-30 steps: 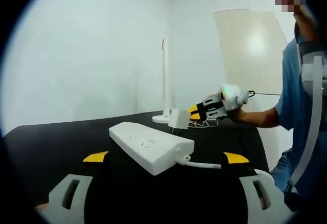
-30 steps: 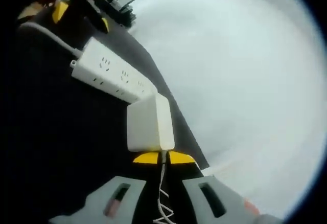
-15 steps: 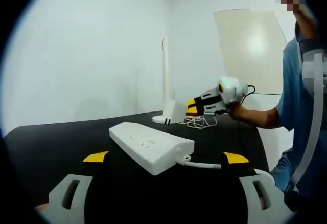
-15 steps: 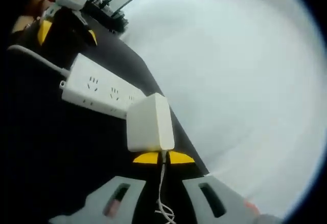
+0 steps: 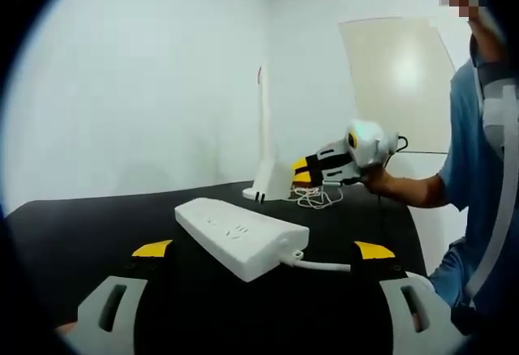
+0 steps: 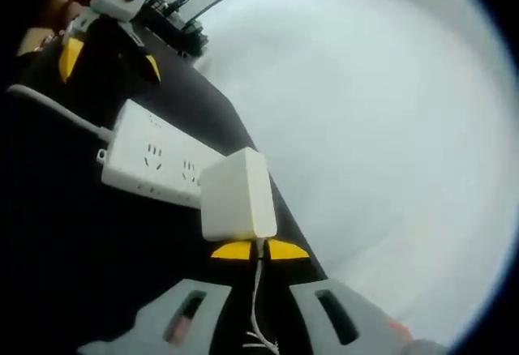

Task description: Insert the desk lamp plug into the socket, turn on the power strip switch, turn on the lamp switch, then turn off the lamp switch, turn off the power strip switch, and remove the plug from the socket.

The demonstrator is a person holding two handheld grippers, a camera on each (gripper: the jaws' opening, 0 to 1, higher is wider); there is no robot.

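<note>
Boxy white plug (image 6: 236,195) pinched between right gripper (image 6: 259,250) fingers; left gripper (image 5: 263,250) spread.

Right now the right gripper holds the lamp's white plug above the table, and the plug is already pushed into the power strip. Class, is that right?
Not quite. The right gripper does hold the plug above the table, but the plug is not in the power strip; the left gripper view shows its prongs in open air.

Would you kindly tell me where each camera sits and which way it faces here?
Left gripper view: rides the open left gripper, low over the black table, facing the power strip, lamp and person's forearm.
Right gripper view: rides the right gripper, rolled, behind its held plug.
Shared: power strip, plug, each other's gripper.
</note>
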